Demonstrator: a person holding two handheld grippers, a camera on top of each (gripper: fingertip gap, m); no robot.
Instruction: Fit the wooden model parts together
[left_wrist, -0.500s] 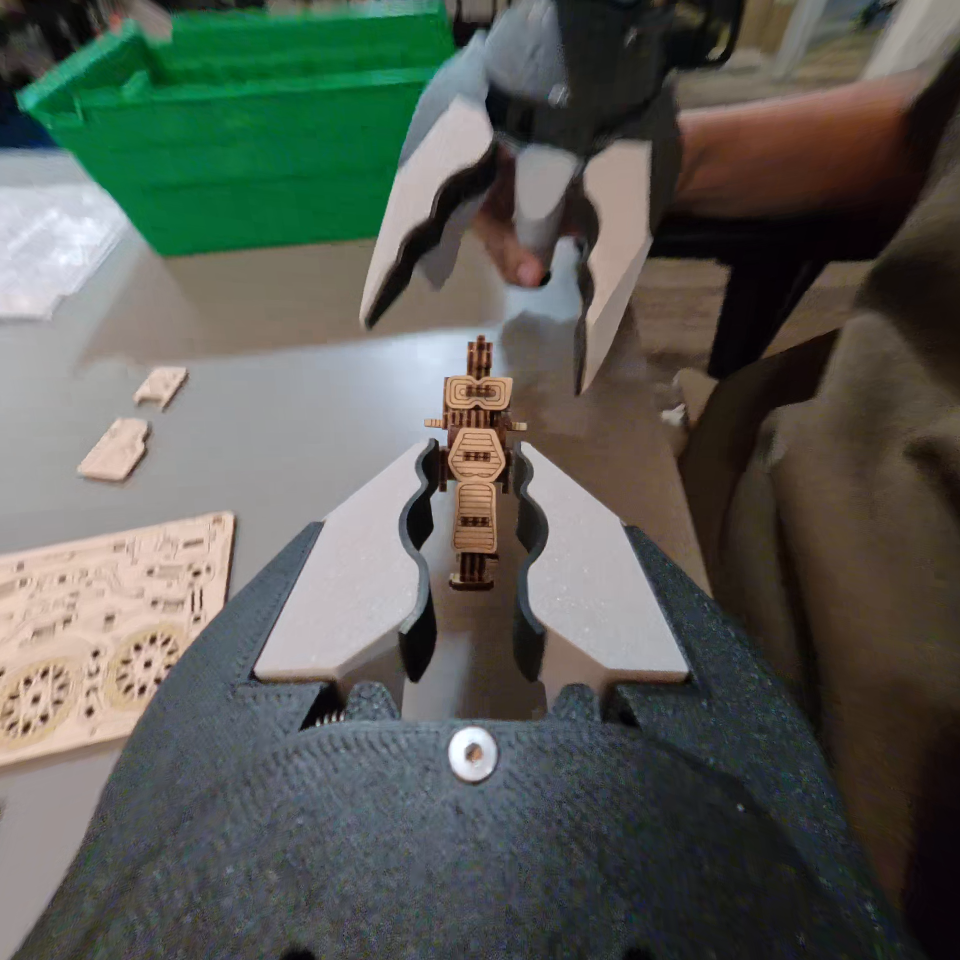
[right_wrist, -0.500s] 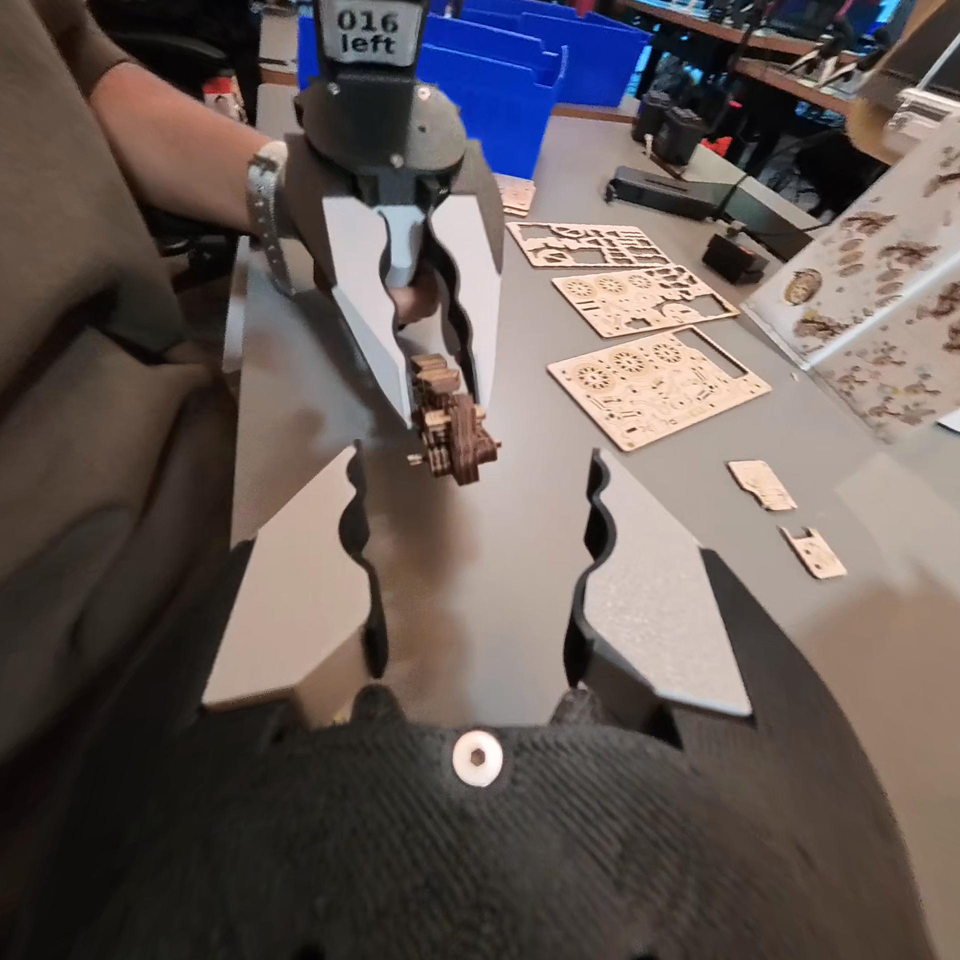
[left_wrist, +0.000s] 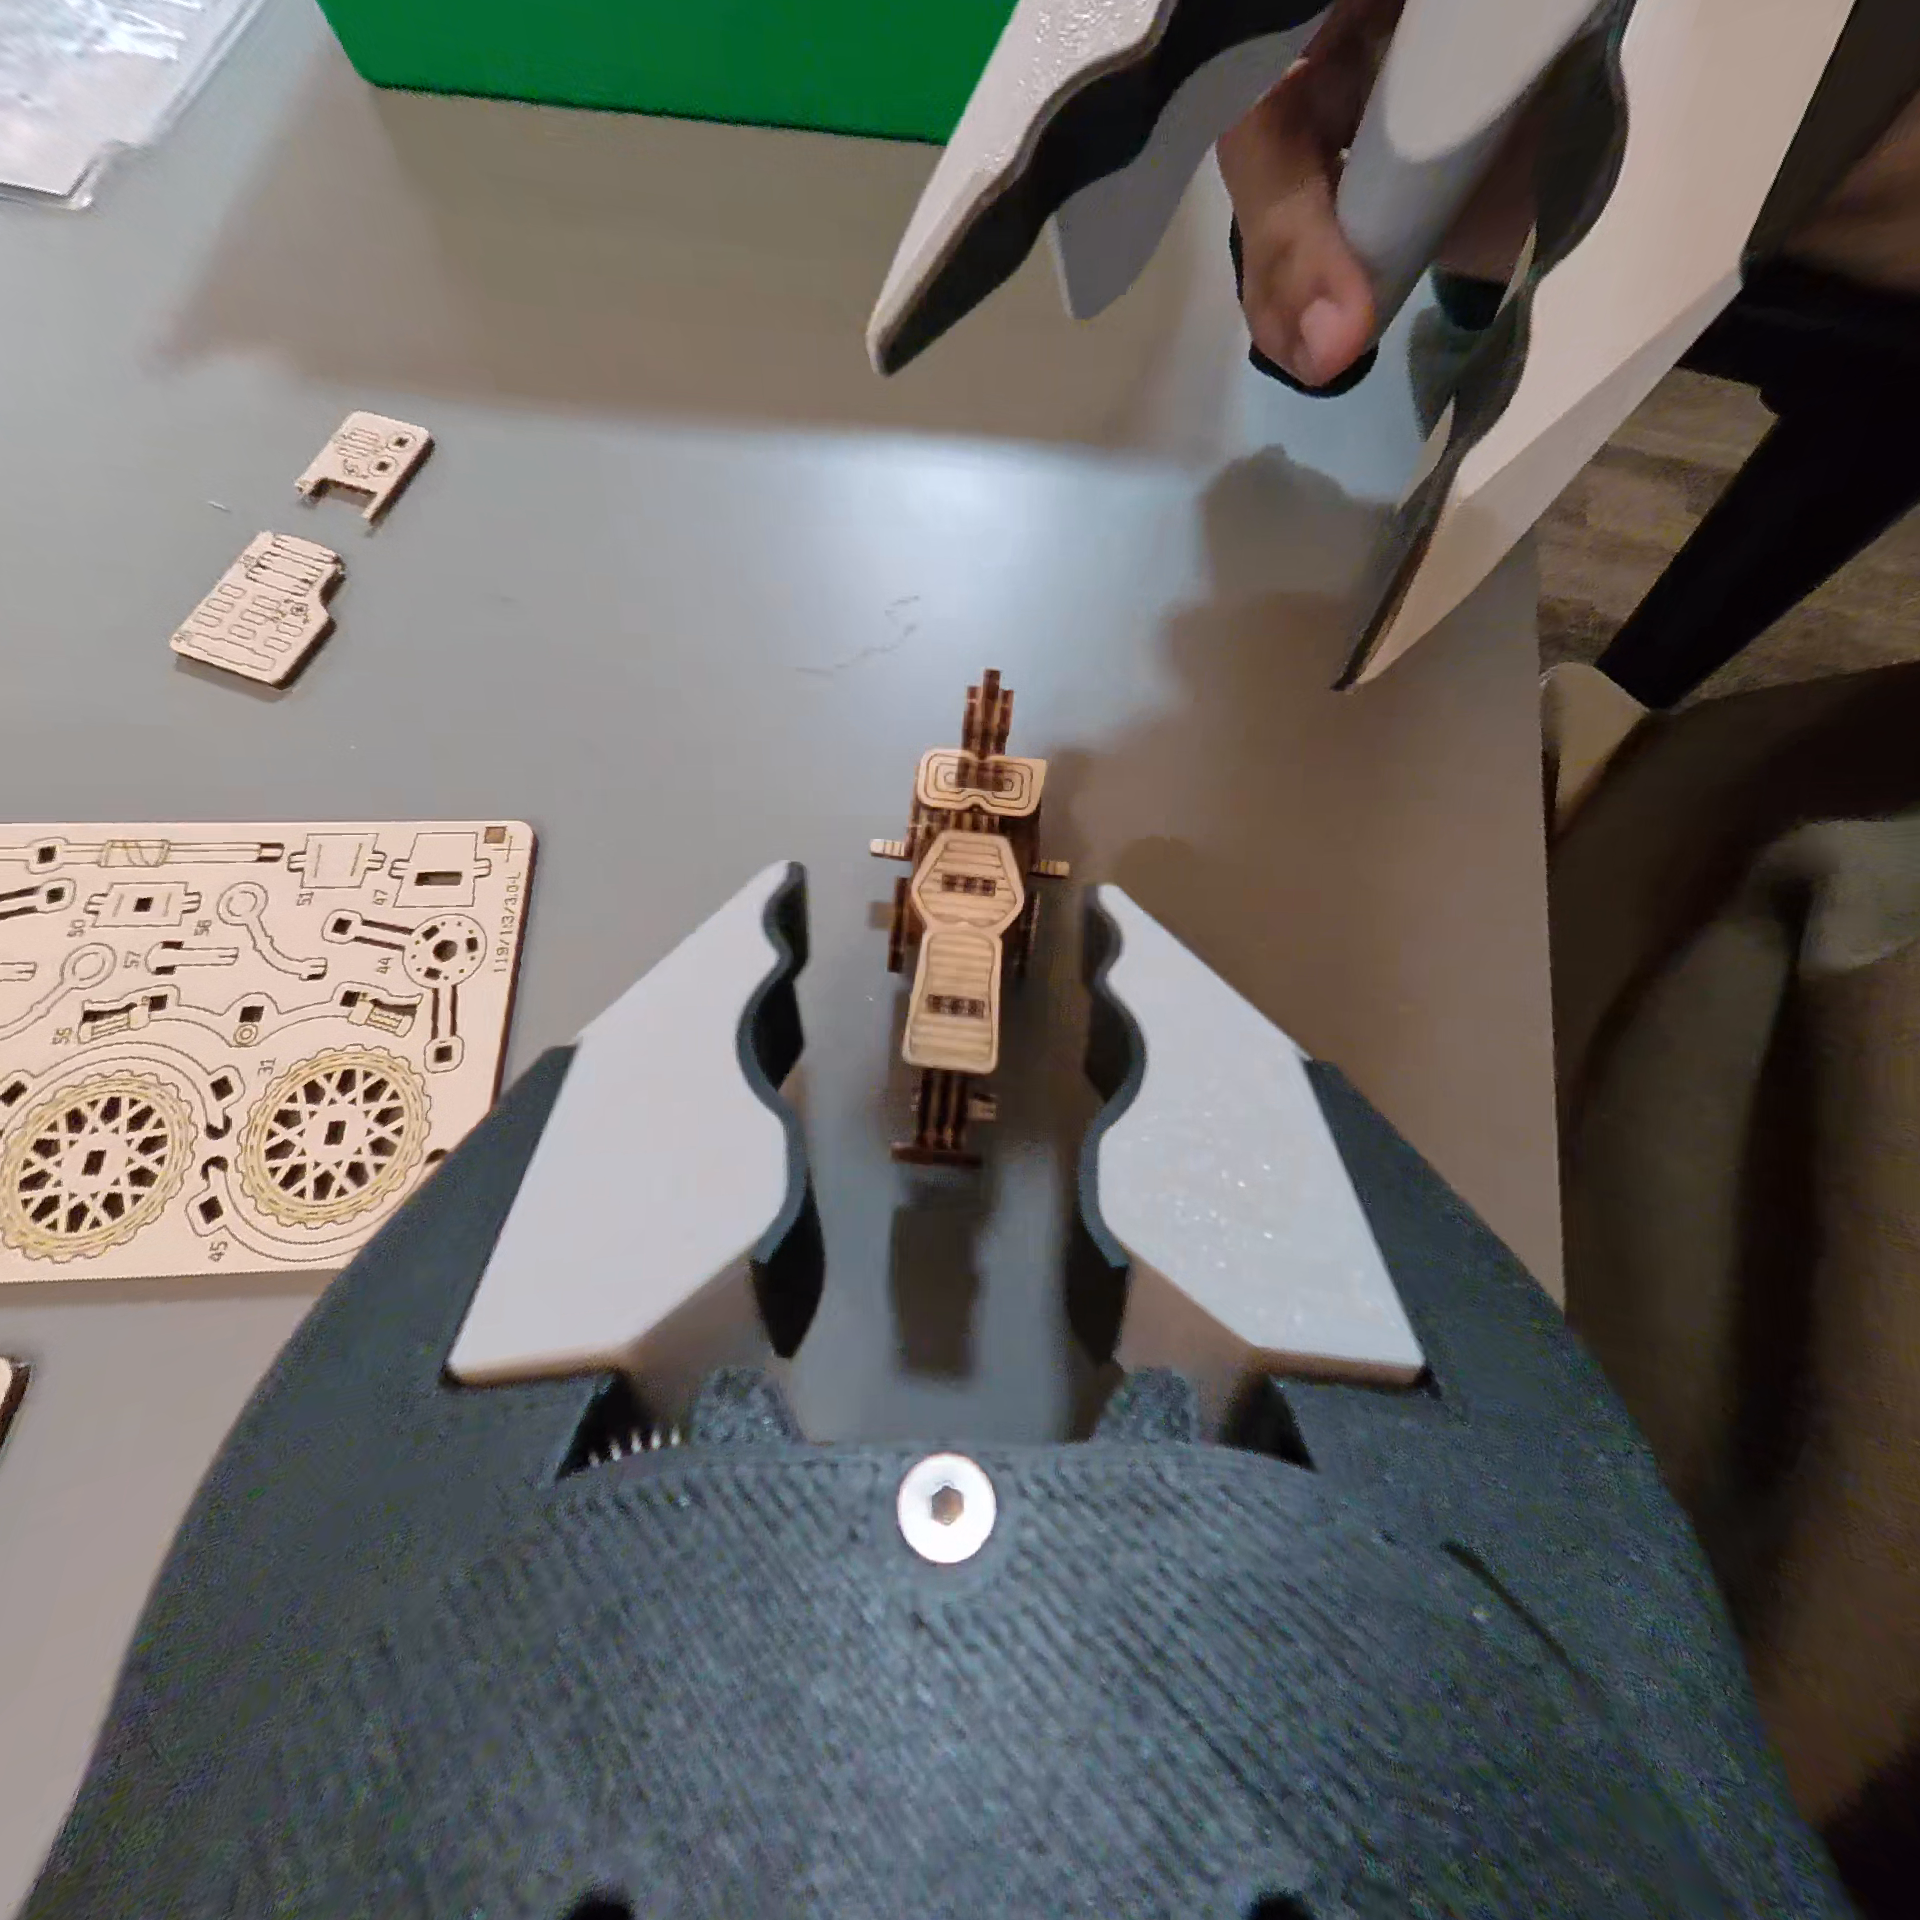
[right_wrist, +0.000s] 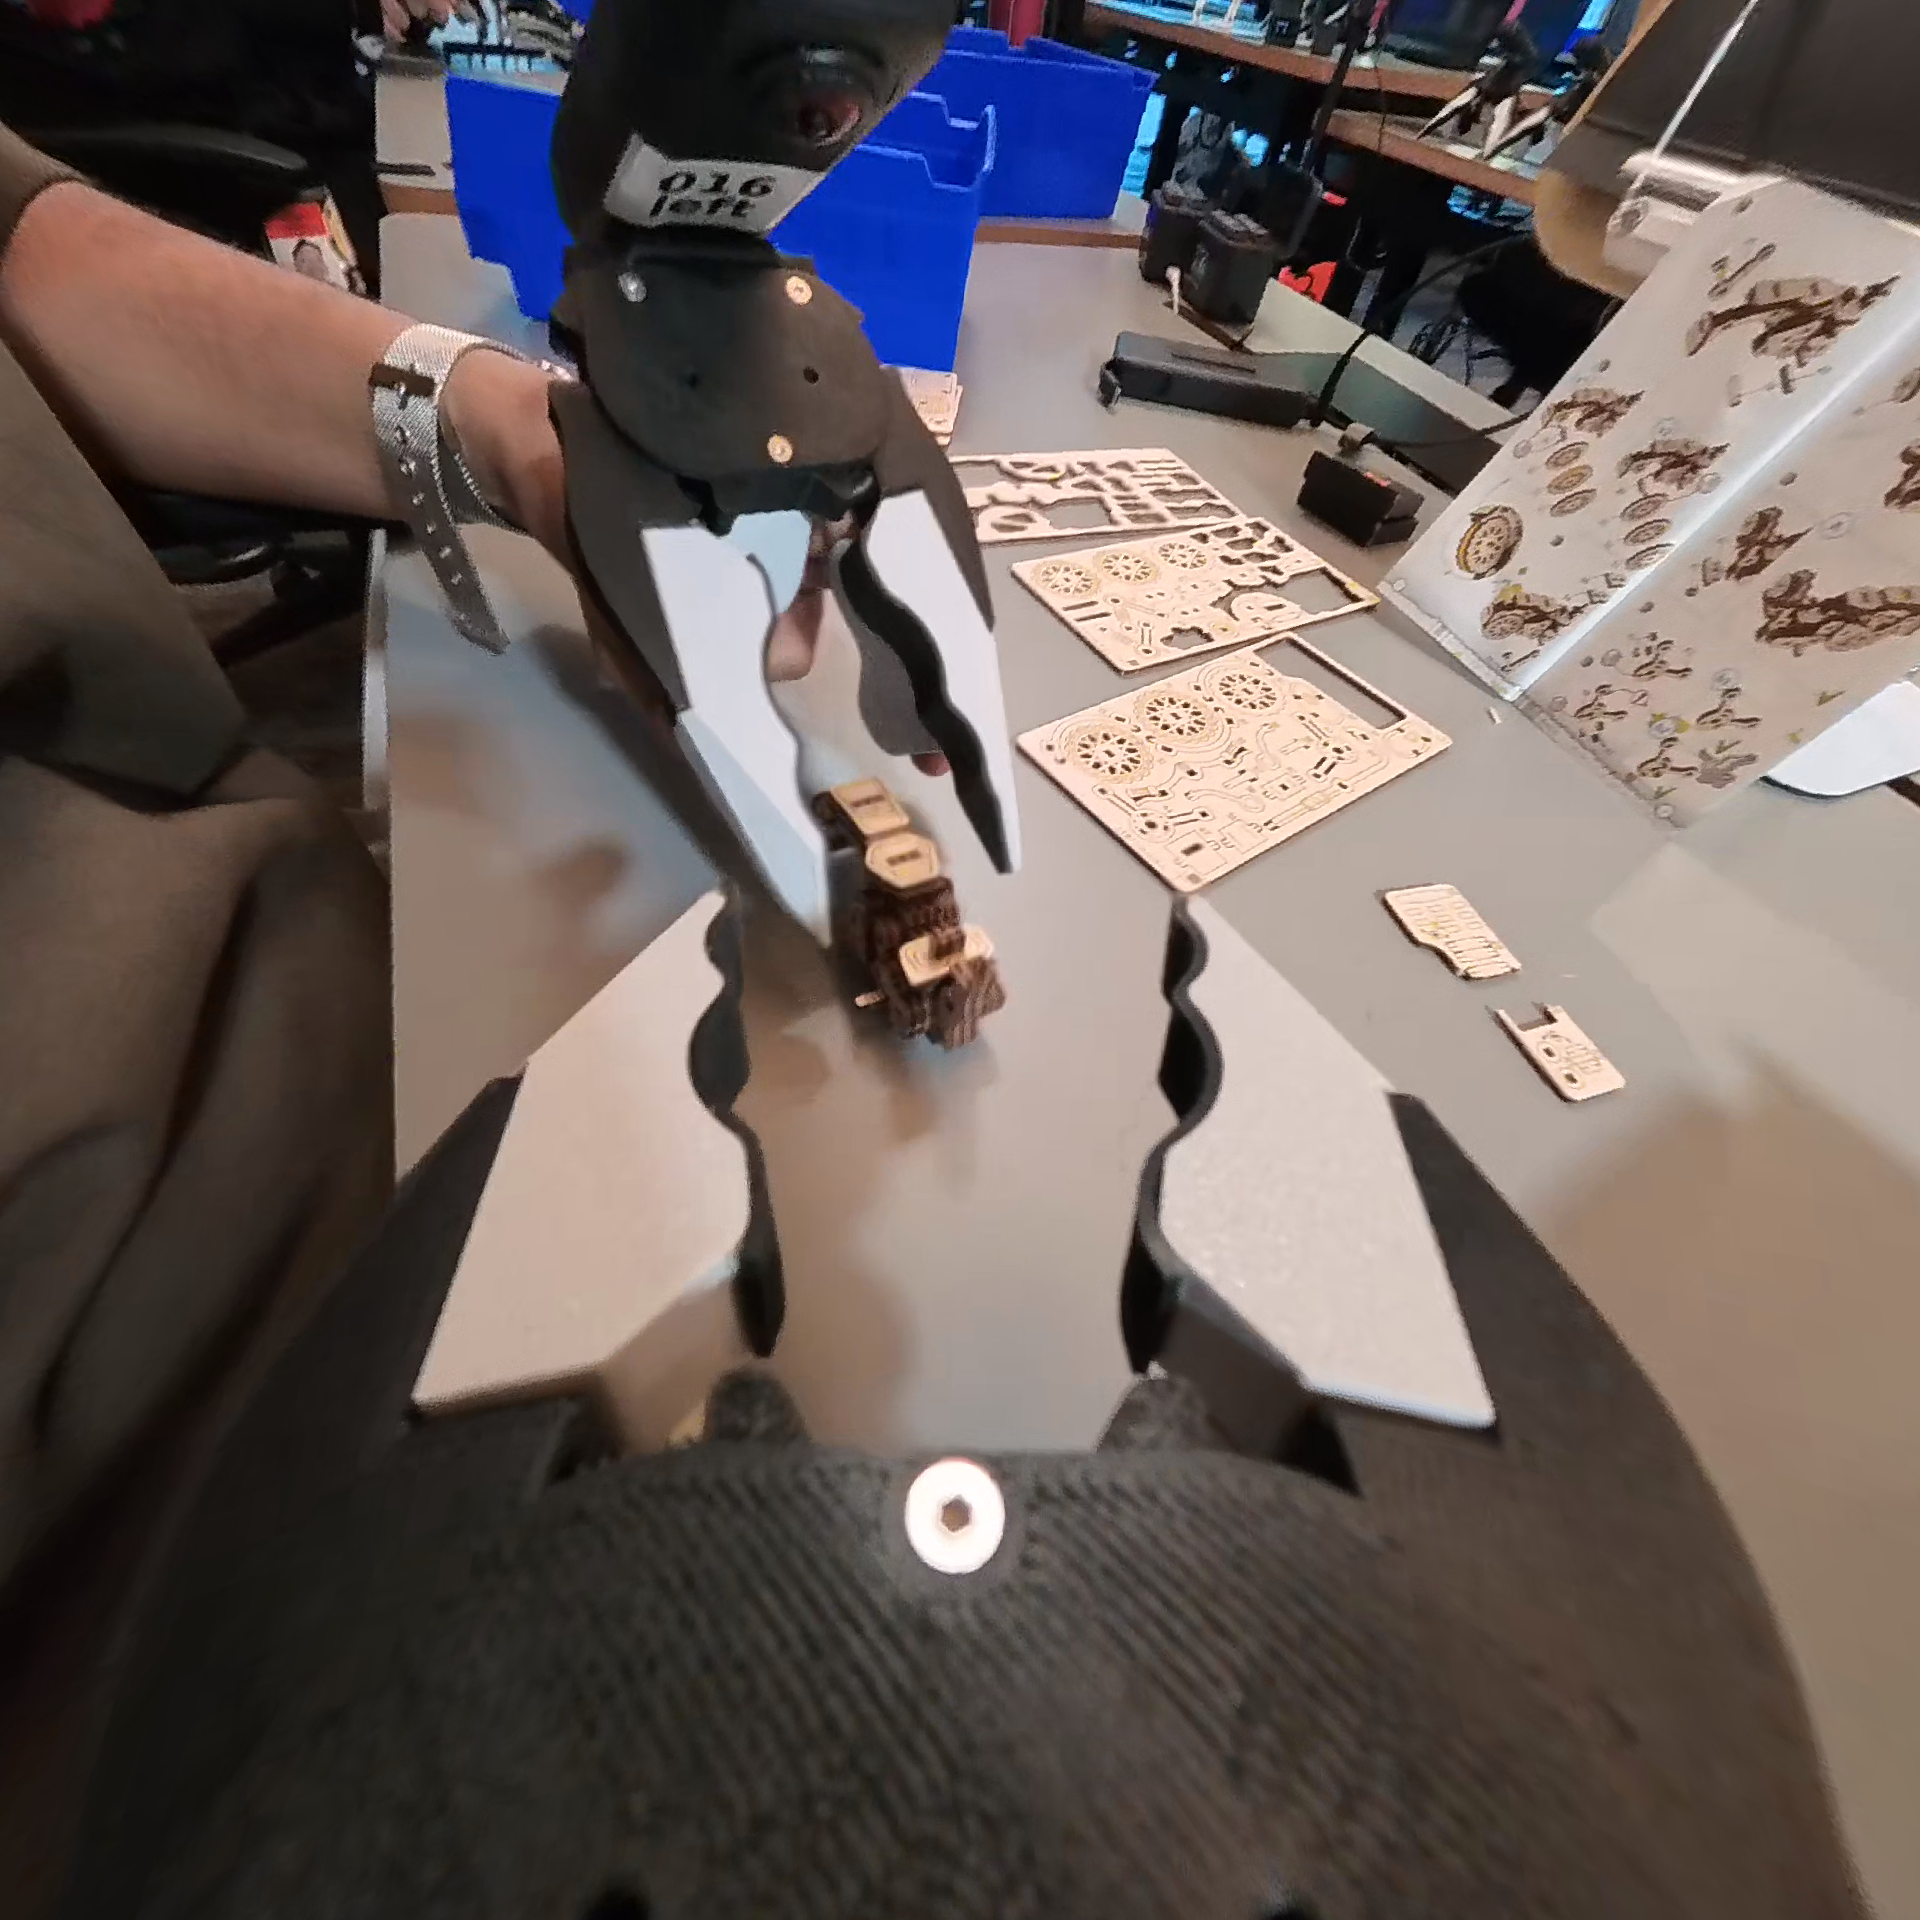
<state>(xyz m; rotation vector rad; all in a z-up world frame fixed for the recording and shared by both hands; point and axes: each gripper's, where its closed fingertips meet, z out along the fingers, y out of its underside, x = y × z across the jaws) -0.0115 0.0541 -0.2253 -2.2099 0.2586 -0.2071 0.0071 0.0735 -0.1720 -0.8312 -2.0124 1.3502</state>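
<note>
On the grey table (left_wrist: 644, 665) the half-built wooden motorcycle model (left_wrist: 961, 940) now stands free between the left gripper (left_wrist: 945, 914) fingers, which have parted and let go (right gripper (right_wrist: 951, 914) also wide open, empty), so another part can be fetched.

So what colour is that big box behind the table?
Green box, clearest in the left wrist view.

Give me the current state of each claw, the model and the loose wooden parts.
Left claw: open, fingers either side of the model, not touching.
Right claw: open, empty.
Wooden model: partly assembled, standing upright on the table.
Two small wooden pieces: loose, lying flat.
Wheel sheet: flat, wheels unpunched.
</note>
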